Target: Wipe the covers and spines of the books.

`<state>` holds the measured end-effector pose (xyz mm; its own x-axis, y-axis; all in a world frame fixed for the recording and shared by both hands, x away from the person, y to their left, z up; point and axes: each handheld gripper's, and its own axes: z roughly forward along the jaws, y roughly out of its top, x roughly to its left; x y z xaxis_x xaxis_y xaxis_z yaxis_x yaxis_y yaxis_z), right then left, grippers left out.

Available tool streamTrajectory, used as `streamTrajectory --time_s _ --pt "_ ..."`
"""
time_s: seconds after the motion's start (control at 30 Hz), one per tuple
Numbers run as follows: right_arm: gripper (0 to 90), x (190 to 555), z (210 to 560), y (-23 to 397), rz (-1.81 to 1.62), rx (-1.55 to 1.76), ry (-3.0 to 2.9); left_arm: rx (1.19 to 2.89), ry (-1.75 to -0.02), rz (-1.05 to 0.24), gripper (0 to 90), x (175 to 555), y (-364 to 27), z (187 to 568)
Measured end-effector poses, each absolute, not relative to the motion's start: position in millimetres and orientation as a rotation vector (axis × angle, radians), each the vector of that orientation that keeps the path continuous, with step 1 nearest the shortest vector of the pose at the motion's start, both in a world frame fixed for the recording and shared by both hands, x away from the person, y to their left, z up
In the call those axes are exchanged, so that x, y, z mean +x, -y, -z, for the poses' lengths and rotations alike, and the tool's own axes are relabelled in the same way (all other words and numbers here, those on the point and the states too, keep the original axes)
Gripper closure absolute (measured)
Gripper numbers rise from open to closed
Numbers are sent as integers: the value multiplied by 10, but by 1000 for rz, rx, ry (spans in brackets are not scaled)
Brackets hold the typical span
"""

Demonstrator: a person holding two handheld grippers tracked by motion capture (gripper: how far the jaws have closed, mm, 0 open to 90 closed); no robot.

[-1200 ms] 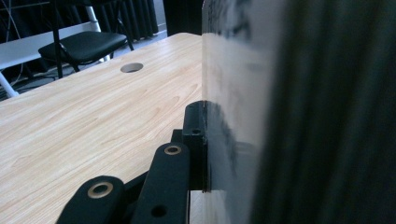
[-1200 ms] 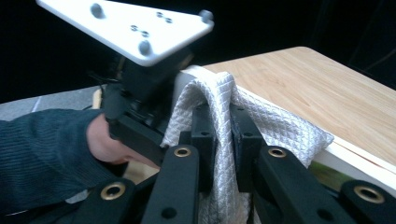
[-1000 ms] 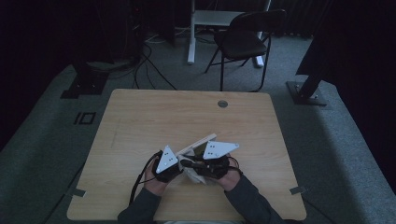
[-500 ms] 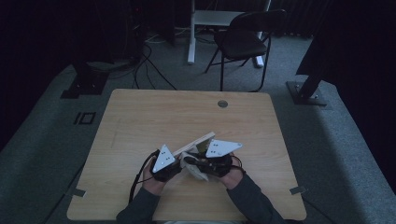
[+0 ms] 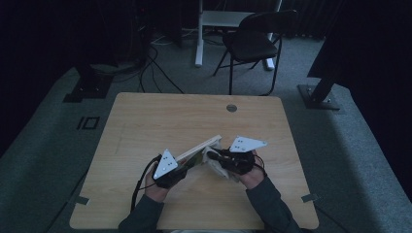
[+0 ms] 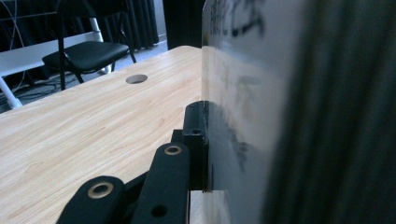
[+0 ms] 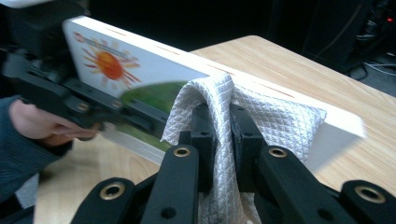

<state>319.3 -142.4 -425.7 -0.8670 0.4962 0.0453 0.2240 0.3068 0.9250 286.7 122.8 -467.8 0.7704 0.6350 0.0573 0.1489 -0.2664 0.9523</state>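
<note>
Pinching a white cloth (image 7: 219, 121), the right gripper (image 7: 219, 140) has its two black jaws pressed tight on the quilted fabric. The cloth is draped over the top edge of a board (image 7: 140, 70) with a sun picture on it. In the high view, the right gripper (image 5: 232, 162) sits near the middle of the table (image 5: 145, 126), with the cloth (image 5: 214, 160) bunched just beside the board (image 5: 201, 149). The left gripper (image 5: 180, 167) holds the board's other end, its jaws squeezed shut on it, so the board stands up on its edge, tilted across the table. In the left gripper view, the board (image 6: 243, 93) rises close beside the black jaw. A small round hole (image 5: 231, 108) is in the far side of the table. A black chair (image 5: 252, 43) stands on the floor behind the table.
</note>
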Motion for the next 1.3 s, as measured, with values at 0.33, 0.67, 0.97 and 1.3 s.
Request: streamTrajectory --time_s 0.33,0.67,0.97,1.3 --pt "823 3312 4365 1513 -1534 726 -2345 1769 -601 -503 782 2846 -1305 4581" --pt "821 3412 4540 1489 -1472 763 -2421 1738 -618 -487 782 2849 -1357 4554" --pt "820 3451 4613 1480 -1454 786 -2456 1718 -624 -484 781 2845 -1373 4534" --pt "820 3356 4565 1332 -1505 716 -2476 1725 -626 -485 781 2850 -1341 4554"
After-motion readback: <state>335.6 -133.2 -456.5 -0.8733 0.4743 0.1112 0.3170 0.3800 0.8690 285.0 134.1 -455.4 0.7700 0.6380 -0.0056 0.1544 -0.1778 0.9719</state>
